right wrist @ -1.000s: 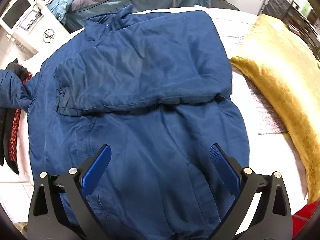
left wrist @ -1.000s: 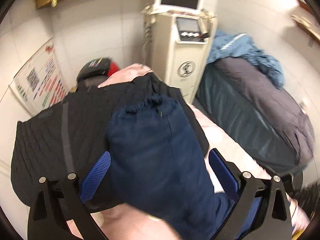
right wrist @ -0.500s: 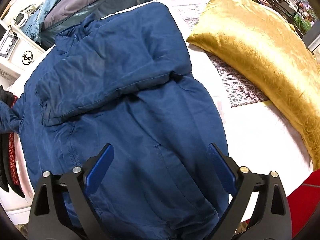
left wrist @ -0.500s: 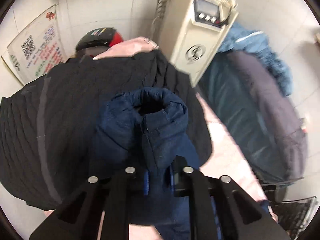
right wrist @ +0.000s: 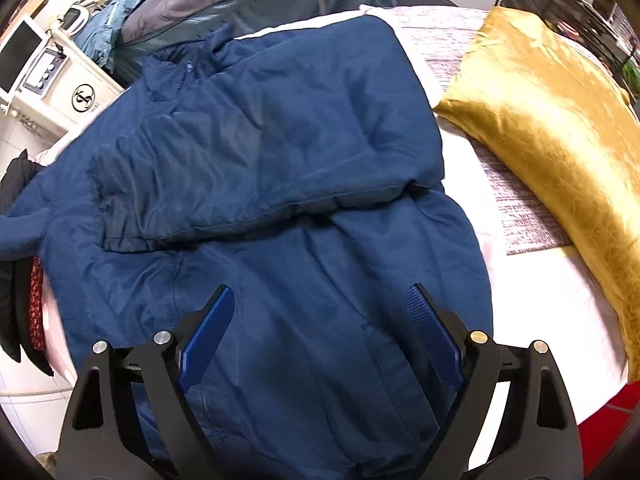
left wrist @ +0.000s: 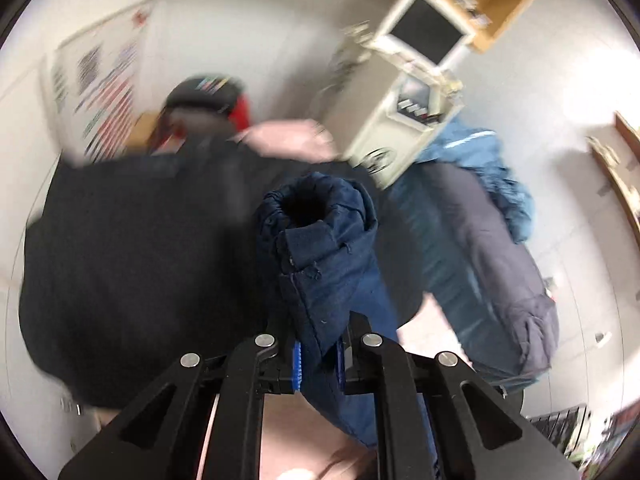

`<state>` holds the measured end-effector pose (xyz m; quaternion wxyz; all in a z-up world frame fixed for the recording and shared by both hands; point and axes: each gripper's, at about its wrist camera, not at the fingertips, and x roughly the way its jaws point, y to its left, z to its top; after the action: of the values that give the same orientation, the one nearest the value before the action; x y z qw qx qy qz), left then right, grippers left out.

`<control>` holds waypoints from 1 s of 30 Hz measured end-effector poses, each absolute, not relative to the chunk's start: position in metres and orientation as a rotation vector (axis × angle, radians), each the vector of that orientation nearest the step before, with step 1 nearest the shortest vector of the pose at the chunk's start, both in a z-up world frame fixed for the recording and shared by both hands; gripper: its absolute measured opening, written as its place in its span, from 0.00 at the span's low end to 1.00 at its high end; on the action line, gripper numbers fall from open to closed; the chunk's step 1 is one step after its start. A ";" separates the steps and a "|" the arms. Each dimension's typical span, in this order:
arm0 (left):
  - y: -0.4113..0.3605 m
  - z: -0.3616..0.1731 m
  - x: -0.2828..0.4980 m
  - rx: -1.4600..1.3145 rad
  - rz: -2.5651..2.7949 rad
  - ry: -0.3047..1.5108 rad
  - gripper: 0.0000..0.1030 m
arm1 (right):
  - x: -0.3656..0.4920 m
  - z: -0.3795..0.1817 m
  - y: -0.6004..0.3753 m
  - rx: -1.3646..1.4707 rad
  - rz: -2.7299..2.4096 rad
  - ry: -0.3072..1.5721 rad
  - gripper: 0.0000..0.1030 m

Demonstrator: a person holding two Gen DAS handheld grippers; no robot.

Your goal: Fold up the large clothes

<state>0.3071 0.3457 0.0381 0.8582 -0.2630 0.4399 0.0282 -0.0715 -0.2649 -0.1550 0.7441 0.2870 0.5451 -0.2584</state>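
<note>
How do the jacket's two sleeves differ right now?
The left sleeve is lifted off the bed, pinched in the shut left gripper, cuff opening facing the camera; the right sleeve lies flat, folded across the jacket's chest, untouched. The right gripper hovers with jaws closing on nothing. Both are the same navy fabric.

- At the bottom of your left wrist view, the left gripper (left wrist: 318,354) has black angular arms with triangular cut-outs, round silver screws, and blue ribbed pads.
- At the bottom of your right wrist view, the right gripper (right wrist: 320,328) shows the same black frame, silver screws and blue pads.
</note>
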 end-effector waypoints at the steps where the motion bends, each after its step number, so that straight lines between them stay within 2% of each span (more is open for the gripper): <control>1: 0.348 0.029 0.302 -0.567 0.073 0.933 0.11 | -0.071 -0.154 -0.265 0.628 -0.562 1.191 0.84; 4: 0.337 0.029 0.300 -0.510 0.103 0.914 0.11 | -0.073 -0.154 -0.269 0.636 -0.559 1.185 0.84; 8: 0.282 0.067 0.309 -0.418 -0.019 0.860 0.10 | -0.077 -0.157 -0.275 0.656 -0.562 1.176 0.84; 11: 0.190 0.107 0.309 -0.253 -0.184 0.800 0.10 | -0.082 -0.159 -0.279 0.677 -0.569 1.167 0.84; 16: 0.027 0.126 0.287 -0.097 -0.499 0.768 0.10 | -0.093 -0.158 -0.286 0.706 -0.582 1.142 0.84; 20: -0.090 0.096 0.254 0.009 -0.673 0.827 0.10 | -0.109 -0.156 -0.297 0.736 -0.615 1.121 0.84; 24: -0.194 0.033 0.202 0.133 -0.800 0.926 0.10 | -0.133 -0.158 -0.309 0.786 -0.669 1.102 0.85; 30: -0.281 -0.073 0.127 0.321 -0.836 1.119 0.10 | -0.165 -0.164 -0.318 0.849 -0.738 1.101 0.84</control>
<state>0.1273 -0.2808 -0.0726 0.7541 0.1470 0.5127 -0.3833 -0.1652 -0.3178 -0.1636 0.7060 0.3821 0.4953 -0.3319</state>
